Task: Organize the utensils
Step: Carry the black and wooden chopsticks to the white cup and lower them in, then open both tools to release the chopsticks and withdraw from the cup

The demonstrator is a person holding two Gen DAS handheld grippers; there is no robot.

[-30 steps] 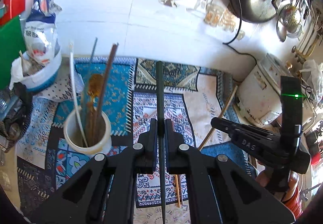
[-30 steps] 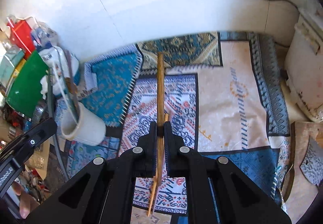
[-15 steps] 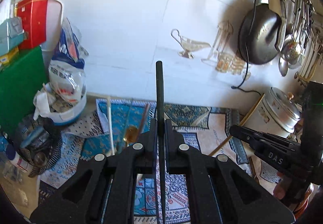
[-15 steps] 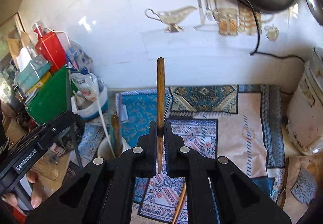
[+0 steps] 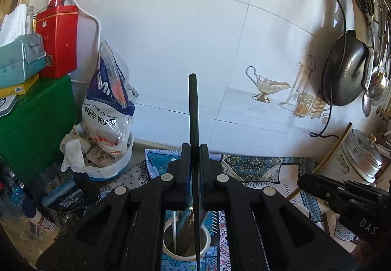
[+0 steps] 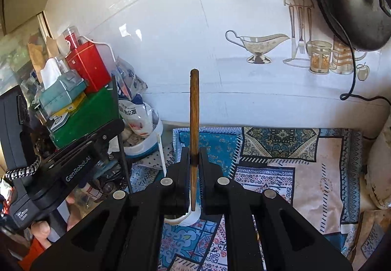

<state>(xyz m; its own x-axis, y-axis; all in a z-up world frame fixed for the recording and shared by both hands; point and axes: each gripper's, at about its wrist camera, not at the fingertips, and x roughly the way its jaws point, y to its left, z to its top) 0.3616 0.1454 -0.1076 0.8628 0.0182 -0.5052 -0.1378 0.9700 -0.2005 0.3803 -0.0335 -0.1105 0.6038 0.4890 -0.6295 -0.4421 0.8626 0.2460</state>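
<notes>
**Both hand-held grippers hold a chopstick over the cup**

Left wrist view: the left hand-held gripper [image 5: 194,148] points forward and somewhat down toward the tiled wall [image 5: 195,38]. Its jaws are clamped on a black chopstick [image 5: 193,109], which stands nearly upright between the pads, its top end rising against the wall and its lower part running down past the jaws. Below and behind the jaws sits a white cup [image 5: 187,246] on the patterned mat [image 5: 256,168] that covers the table; the cup holds several utensils, among them a white stick and some dark ones, and the black chopstick's lower part crosses in front of the cup's opening. Whether its tip is inside the cup cannot be told. At the right edge the right hand-held gripper [image 5: 303,181] appears from the side, carrying a brown stick that slants up to the right.

Right wrist view: the right hand-held gripper [image 6: 194,148] is tilted downward toward the mat, jaws closed tight on a brown wooden chopstick [image 6: 194,112] that stands upright between the pads. The cup [image 6: 185,219] shows only as a white rim just beneath the jaws. At the left, the left hand-held gripper [image 6: 117,126] reaches in from the side, with the fingers of a hand [image 6: 41,227] wrapped around its handle at the lower left corner.
</notes>
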